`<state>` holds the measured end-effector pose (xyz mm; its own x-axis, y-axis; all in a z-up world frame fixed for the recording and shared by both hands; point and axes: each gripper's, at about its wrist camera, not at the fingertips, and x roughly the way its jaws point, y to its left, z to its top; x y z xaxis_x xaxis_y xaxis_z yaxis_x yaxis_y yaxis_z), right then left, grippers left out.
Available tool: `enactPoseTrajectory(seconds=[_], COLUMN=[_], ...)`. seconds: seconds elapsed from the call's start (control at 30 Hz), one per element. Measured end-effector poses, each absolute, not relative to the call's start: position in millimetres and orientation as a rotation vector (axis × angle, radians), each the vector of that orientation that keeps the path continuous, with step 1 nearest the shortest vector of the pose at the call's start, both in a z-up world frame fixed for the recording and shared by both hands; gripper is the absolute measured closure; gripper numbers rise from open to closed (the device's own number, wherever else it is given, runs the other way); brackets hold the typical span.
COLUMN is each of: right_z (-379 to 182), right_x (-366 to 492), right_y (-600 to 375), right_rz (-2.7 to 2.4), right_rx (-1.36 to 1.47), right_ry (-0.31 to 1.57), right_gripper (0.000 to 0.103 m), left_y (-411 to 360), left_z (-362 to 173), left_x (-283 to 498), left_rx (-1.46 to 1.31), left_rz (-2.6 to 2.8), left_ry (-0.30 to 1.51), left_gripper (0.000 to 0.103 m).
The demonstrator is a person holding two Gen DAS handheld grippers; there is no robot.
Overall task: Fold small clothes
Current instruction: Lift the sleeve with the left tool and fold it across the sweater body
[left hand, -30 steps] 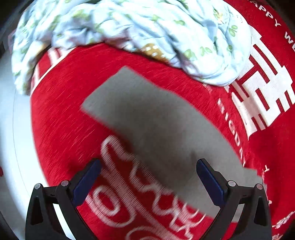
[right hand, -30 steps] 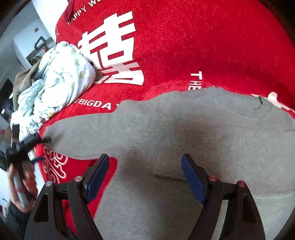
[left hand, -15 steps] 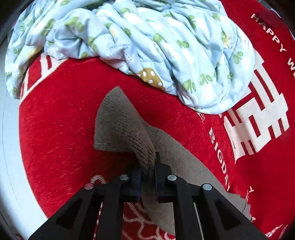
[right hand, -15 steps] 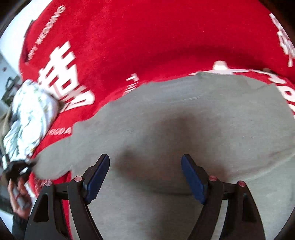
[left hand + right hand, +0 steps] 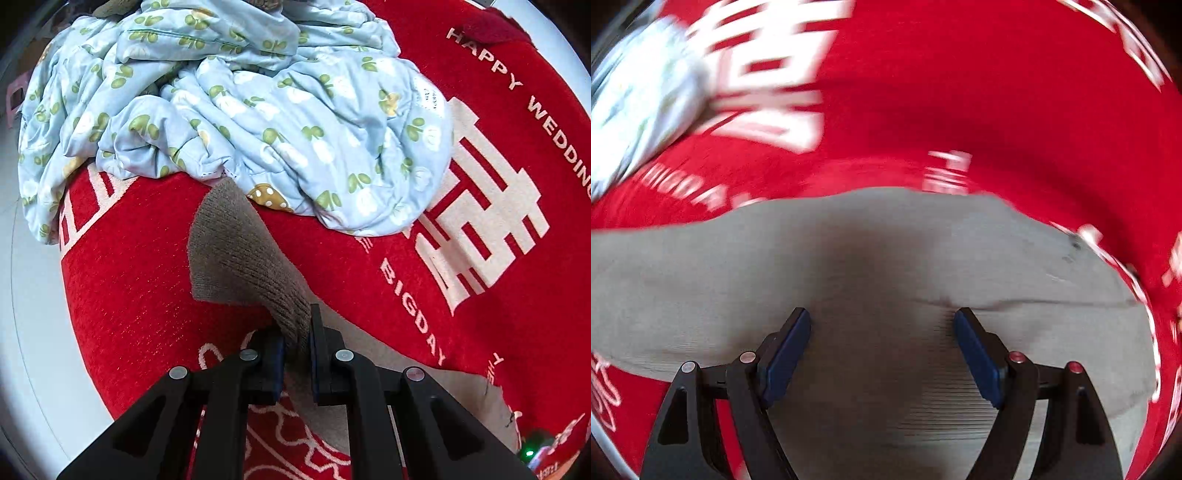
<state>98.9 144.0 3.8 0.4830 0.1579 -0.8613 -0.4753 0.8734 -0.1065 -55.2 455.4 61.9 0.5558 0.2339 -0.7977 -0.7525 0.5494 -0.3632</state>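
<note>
The left gripper (image 5: pixel 297 345) pinches the grey knit sleeve (image 5: pixel 236 258) off the red cloth (image 5: pixel 122 291), the right gripper (image 5: pixel 882 350) hovers wide and empty over the sweater's body (image 5: pixel 849 251), so an unpinned body could drag.

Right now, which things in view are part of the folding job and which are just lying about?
In the job:
- grey knit sweater
- left gripper, shut on the sweater's sleeve end
- right gripper, open over the sweater's body

Lying about:
- crumpled light-blue printed garment
- red cloth with white lettering under everything
</note>
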Motion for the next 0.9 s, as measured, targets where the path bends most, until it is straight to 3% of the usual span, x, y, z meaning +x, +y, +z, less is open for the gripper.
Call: enactPoseTrajectory(seconds=[0.23,0.47,0.73,0.77,0.8,0.9], right_z=[28,44,21,21,21,31], right_x=[63,82,91,90,88,76], right_y=[162,42,-79,-75,-68,-56], right_rz=[0.81,0.535,0.152,0.165,0.23,0.436], right_rx=[-0.212,-0.078,0.04,0.014,0.004,0.044], right_ry=[1.059,1.018,1.02,1.005,1.009,0.987], right_gripper=[0.02,0.02,0.02,0.019,0.012,0.01], left_y=[444,400,320,311,301,270], left_z=[82,107,143,146,151,163], left_x=[-59,-42,-11,-8,-5,4], left_rx=[-0.739,-0.652,-0.551,-0.543,-0.535,-0.495], left_rz=[0.629,0.548,0.432,0.421,0.405,0.364], left_ry=[0.763,0.793,0.804,0.806,0.809,0.818], left_gripper=[0.092,0.092,0.092,0.092,0.092,0.092])
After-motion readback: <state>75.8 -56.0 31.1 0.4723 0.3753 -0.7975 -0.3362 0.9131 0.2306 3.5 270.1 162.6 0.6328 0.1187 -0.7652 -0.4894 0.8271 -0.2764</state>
